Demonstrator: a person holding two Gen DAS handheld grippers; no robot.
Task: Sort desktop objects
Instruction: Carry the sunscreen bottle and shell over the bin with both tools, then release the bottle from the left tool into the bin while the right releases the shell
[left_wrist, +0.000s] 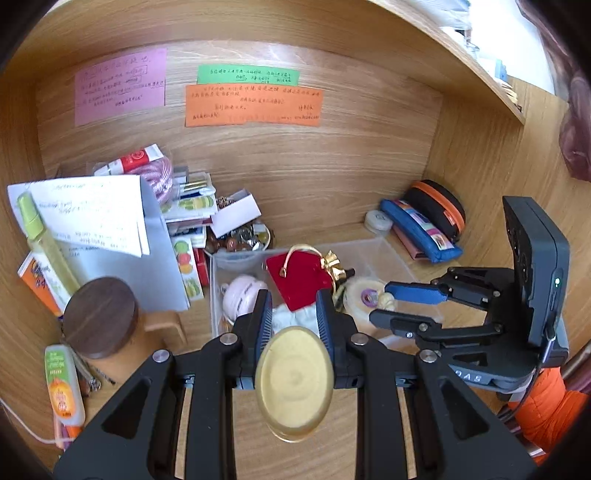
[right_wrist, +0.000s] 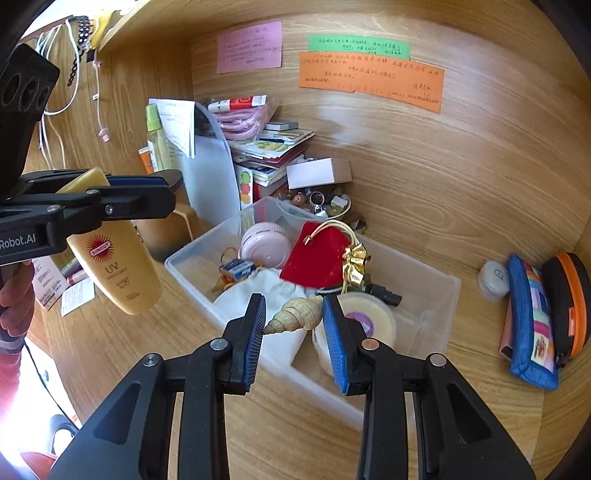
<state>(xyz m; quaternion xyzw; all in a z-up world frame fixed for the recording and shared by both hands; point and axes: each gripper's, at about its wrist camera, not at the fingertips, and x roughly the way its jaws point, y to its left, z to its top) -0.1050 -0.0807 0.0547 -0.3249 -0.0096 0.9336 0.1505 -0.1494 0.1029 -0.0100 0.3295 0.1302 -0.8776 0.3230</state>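
Observation:
My left gripper (left_wrist: 294, 312) is shut on a yellow sunscreen bottle (left_wrist: 294, 382), held in the air above the desk; the bottle hangs from it in the right wrist view (right_wrist: 116, 266). My right gripper (right_wrist: 294, 314) holds a cream spiral seashell (right_wrist: 295, 315) between its fingers, over the near edge of a clear plastic bin (right_wrist: 424, 295). The bin holds a red gift bag with gold bow (right_wrist: 317, 258), a pink round case (right_wrist: 264, 245), white cloth and a tape roll (right_wrist: 369, 317). The right gripper also shows in the left wrist view (left_wrist: 384, 304), over the bin (left_wrist: 388, 251).
A wooden-lidded jar (left_wrist: 99, 317), papers, a green spray bottle (left_wrist: 44, 240) and stacked booklets crowd the back left. A bowl of trinkets (right_wrist: 325, 203) sits behind the bin. Pencil cases (right_wrist: 535, 317) and a small white tub (right_wrist: 493, 278) lie at right. Sticky notes hang on the back wall.

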